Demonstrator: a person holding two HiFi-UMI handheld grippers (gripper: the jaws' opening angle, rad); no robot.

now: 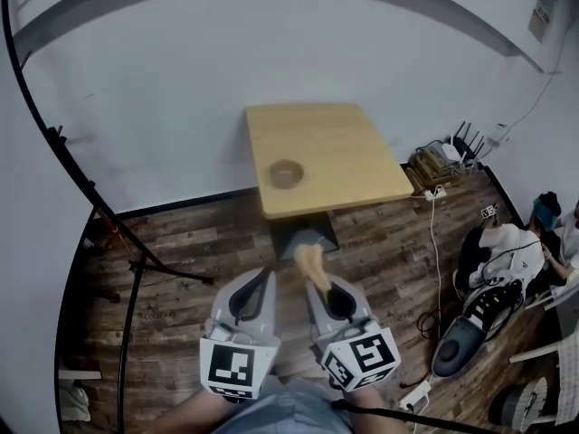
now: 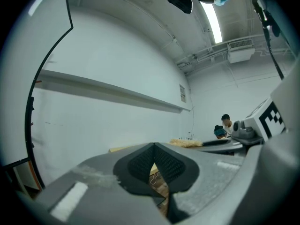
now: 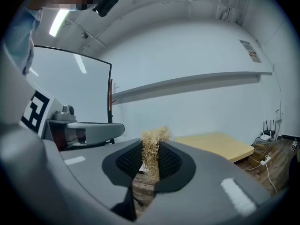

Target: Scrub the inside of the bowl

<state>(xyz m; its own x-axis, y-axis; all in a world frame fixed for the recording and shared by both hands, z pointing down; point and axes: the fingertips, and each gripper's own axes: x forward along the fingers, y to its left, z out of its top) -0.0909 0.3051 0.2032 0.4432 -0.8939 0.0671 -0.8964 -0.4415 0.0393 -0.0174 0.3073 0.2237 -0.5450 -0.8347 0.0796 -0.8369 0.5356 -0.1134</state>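
Straw-coloured scrubber point(image 1: 310, 262) is pinched by the right gripper point(image 3: 150, 149), while the left gripper point(image 2: 153, 150) has its fingers pressed together on nothing, so carrying both to the distant bowl point(image 1: 286, 174) on the counter point(image 1: 353, 143) looks next.

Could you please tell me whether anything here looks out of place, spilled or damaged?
Nothing stands out. The bowl sits upright on the table, with no spill or damage visible. The right tool is shut on a straw-coloured scrubber, short of the table.

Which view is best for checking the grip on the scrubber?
Right gripper view: the straw-coloured scrubber sits pinched in the right tongs, close up. Head view shows it poking forward, small. Left gripper view catches only a distant sideways sliver.
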